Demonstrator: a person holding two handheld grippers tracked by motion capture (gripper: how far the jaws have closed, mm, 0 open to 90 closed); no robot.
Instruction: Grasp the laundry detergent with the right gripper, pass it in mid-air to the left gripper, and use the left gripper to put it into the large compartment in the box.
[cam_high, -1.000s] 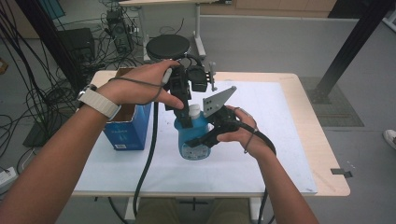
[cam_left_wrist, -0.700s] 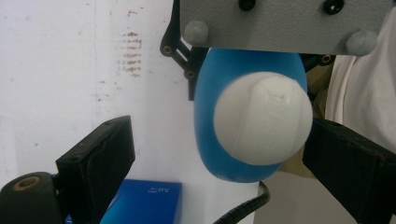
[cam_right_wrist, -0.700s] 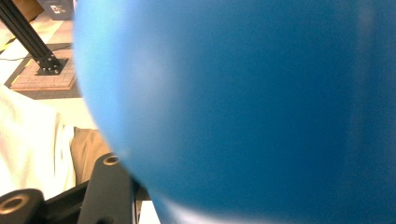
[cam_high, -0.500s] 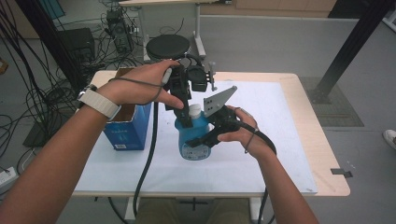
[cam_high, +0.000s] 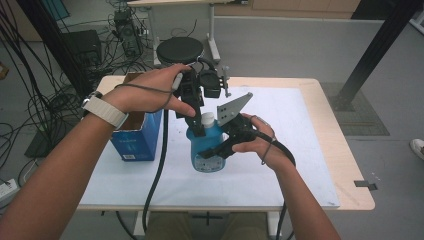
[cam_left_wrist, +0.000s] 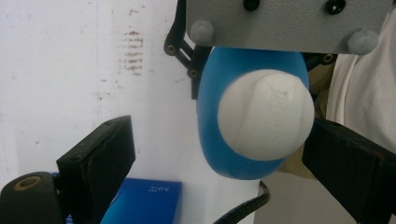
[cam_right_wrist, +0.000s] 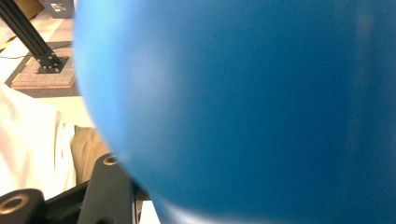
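Upright, blue bottle (cam_high: 207, 145) clamped in right gripper (cam_high: 227, 142) jaws, white cap (cam_left_wrist: 265, 115) between wide left gripper (cam_high: 197, 120) jaws.

A white watch strap (cam_high: 104, 111) wraps the left wrist. Black left gripper (cam_high: 196, 127) trails a thick black cable (cam_high: 159, 170). The right gripper (cam_high: 212, 152), right of that cable, carries a grey screwed plate (cam_high: 231, 107).

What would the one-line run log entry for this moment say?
right gripper: shut on blue bottle, held above table | left gripper: open, fingers astride white cap | blue box: left of bottle
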